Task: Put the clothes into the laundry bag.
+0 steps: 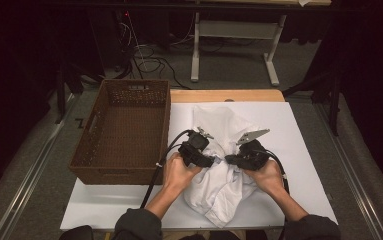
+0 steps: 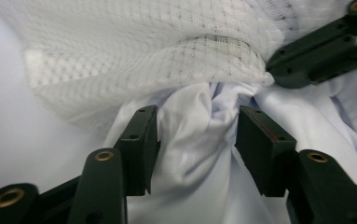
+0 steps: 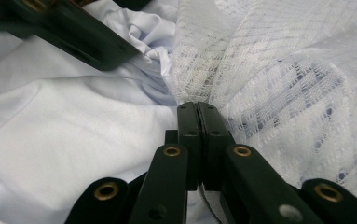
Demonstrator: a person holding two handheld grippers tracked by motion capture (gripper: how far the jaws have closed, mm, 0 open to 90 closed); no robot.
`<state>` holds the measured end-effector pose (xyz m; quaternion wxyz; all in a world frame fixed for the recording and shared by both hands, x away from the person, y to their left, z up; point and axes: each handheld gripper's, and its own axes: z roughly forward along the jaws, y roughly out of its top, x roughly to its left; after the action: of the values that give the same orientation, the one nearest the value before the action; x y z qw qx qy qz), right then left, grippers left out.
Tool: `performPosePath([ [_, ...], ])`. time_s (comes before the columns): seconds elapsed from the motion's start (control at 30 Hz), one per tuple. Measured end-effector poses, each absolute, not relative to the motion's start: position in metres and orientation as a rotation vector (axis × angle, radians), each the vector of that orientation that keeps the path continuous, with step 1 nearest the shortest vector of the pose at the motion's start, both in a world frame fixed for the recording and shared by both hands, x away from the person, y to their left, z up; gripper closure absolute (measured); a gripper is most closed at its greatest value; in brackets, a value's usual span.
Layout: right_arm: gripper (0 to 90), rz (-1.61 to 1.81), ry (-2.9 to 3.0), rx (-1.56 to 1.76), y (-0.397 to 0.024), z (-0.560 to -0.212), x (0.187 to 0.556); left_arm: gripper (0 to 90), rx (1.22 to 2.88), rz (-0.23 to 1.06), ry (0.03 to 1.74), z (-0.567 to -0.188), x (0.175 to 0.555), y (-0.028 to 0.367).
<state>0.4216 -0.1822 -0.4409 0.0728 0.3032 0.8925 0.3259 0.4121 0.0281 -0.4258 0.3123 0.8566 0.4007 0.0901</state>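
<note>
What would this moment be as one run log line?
left gripper: open around white cloth | right gripper: shut on mesh edge | basket: left of cloth

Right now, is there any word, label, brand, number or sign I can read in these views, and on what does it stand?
None can be read.
White cloth garment with a mesh panel: no print or tag in sight.
Brown woven rectangular basket: a pale patch on its far wall, too small and blurred to read.
Black jaws of the hand-held grippers: no markings.
</note>
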Motion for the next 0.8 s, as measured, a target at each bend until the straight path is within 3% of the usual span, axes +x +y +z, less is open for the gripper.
performPosePath([
  [0.33, 90.0, 0.919, 2.692, 0.937, -0.183, -0.445, 0.424, 40.6, 2.244, 0.116, 1.248, -0.44, 0.43, 0.038],
  [0.6, 90.0, 0.884, 2.695, 0.939, -0.182, -0.446, 0.427, 43.3, 2.212, -0.027, 1.311, -0.463, 0.443, 0.035],
  [0.67, 90.0, 0.89, 2.7, 0.954, -0.182, -0.446, 0.427, 47.5, 2.204, -0.066, 1.305, -0.462, 0.445, 0.036],
  [0.8, 90.0, 0.931, 2.71, 0.984, -0.182, -0.449, 0.43, 65.1, 2.195, -0.121, 1.282, -0.462, 0.447, 0.039],
])
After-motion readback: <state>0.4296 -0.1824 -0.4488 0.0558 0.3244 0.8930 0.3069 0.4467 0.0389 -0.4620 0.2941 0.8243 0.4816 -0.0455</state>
